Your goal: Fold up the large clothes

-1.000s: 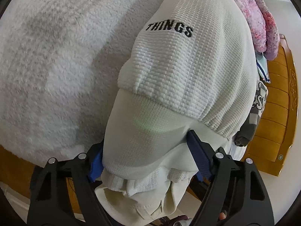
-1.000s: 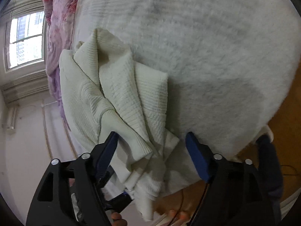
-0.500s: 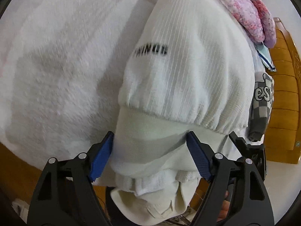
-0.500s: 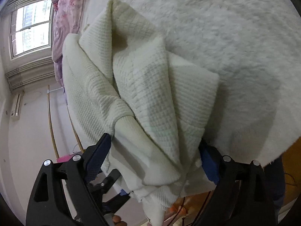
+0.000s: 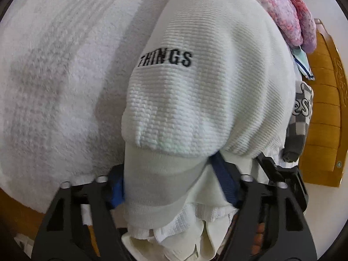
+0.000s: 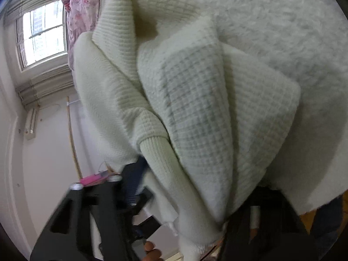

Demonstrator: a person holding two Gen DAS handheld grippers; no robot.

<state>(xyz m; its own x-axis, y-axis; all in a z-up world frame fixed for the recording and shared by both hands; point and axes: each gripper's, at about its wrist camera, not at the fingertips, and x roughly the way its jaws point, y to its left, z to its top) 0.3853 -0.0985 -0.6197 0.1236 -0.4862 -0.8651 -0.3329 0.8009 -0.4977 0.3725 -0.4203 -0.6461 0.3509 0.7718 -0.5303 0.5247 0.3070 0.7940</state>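
A cream waffle-knit sweater (image 5: 217, 91) with black lettering "THINGS" lies bunched on a white fluffy blanket (image 5: 54, 76). My left gripper (image 5: 169, 184) has its blue-padded fingers around the ribbed hem, which fills the gap between them. In the right wrist view the same sweater (image 6: 206, 108) hangs in folds, a ribbed cuff (image 6: 161, 158) in front. My right gripper (image 6: 189, 195) straddles that bunched cloth; its right finger is hidden under the fabric.
A pink floral quilt (image 5: 289, 15) lies beyond the sweater. A grey checked garment (image 5: 298, 126) and a wooden bed frame (image 5: 324, 113) are at the right. A window (image 6: 43, 32) and white wall show at the left of the right wrist view.
Both grippers have pushed further in on the sweater. The cloth now fills more of each view, and the right gripper's fingers have sunk under the folds.
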